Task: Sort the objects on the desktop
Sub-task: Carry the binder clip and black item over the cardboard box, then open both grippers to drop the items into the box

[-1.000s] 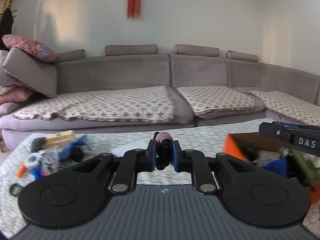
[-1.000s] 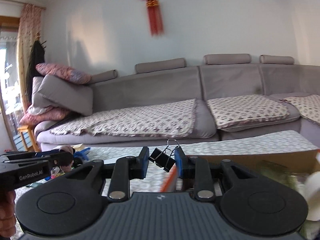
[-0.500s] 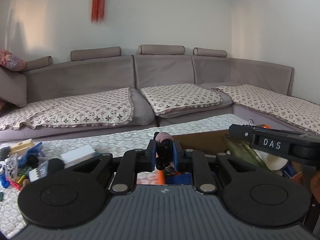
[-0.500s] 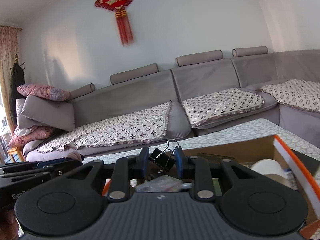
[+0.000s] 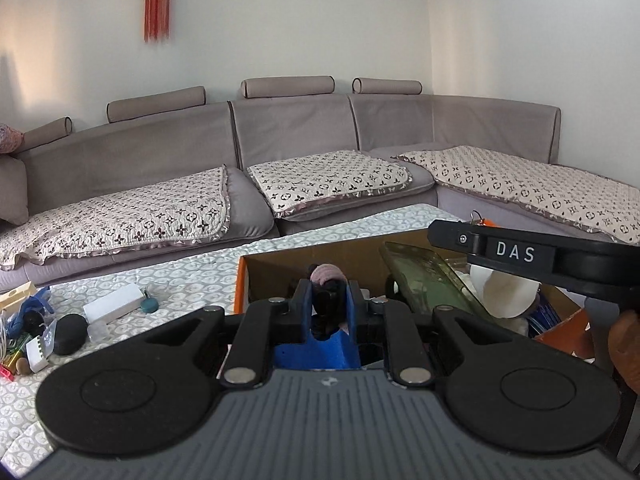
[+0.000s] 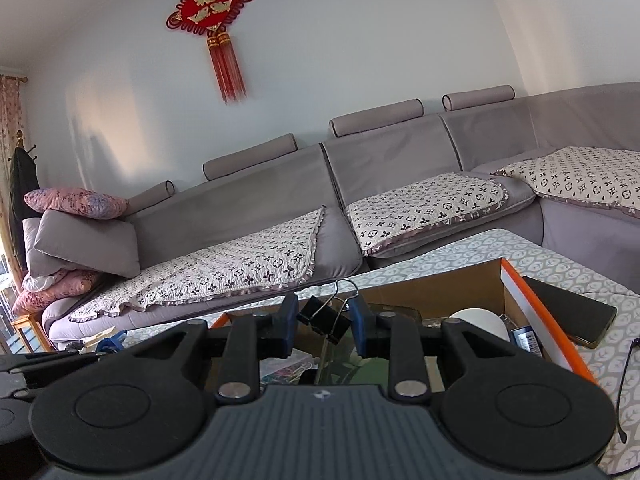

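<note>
My left gripper [image 5: 327, 295] is shut on a small dark object with a pink top [image 5: 326, 274] and holds it over the near left part of the orange-rimmed cardboard box [image 5: 241, 280]. My right gripper [image 6: 324, 318] is shut on a black binder clip [image 6: 323, 318] with wire handles, above the same box [image 6: 520, 288]. The right gripper also shows in the left wrist view [image 5: 520, 254], over the box's right side. The box holds a green translucent case [image 5: 424, 280], a white roll [image 5: 506, 296] and other items.
Loose small things lie on the patterned table cloth at the left: a white box [image 5: 114, 303], a black oval stone [image 5: 70, 333], blue items [image 5: 28, 308]. A black phone [image 6: 568, 312] and a thin cable [image 6: 626, 380] lie right of the box. A grey sofa [image 5: 280, 152] stands behind.
Both grippers have swung to the right, from the pile of loose things to above the cardboard box. Each keeps its hold on its object.
</note>
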Demonstrator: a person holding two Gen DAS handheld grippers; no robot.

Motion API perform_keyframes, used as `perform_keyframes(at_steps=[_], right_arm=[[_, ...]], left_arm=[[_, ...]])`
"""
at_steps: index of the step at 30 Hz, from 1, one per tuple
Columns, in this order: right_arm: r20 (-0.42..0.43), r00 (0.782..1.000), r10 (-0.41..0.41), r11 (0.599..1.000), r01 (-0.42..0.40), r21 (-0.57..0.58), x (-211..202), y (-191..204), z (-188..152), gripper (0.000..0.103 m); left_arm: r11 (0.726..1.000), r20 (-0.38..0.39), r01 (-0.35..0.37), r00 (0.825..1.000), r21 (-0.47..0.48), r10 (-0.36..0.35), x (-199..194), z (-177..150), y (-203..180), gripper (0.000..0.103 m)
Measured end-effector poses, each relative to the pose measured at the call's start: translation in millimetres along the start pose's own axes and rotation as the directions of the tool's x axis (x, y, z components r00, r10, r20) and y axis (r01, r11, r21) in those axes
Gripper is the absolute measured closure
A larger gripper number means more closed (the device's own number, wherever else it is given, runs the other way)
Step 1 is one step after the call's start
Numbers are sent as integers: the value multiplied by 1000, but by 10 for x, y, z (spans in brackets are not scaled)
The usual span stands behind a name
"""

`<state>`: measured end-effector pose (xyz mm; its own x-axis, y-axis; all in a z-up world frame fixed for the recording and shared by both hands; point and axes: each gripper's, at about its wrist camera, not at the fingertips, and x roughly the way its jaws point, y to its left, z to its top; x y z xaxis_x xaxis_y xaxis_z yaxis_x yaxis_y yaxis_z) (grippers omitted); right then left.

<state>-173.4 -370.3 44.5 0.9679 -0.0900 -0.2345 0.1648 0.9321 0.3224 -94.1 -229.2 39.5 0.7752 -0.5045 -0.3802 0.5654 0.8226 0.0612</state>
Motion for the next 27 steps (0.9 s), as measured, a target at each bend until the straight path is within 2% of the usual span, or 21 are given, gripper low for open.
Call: perform_keyframes(at_steps=[16, 23, 25, 27], right_arm=[[-12, 998, -69, 998, 69, -6, 6, -112, -19, 77], [-9, 994, -113, 994, 113, -8, 27, -147, -39, 76], [-7, 991, -131, 991, 131, -9, 28, -154, -49, 73], [-1, 989, -146, 989, 146, -6, 29, -161, -63, 72]], left_arm=[[999, -29, -39, 999, 13, 40, 50, -12, -83, 84], [1000, -47, -13, 999, 8, 14, 62, -30, -78, 82], [1000, -42, -7, 999, 2, 7, 50, -25, -75, 76], [1000, -29, -9, 1000, -5, 9, 26, -20, -76, 47]])
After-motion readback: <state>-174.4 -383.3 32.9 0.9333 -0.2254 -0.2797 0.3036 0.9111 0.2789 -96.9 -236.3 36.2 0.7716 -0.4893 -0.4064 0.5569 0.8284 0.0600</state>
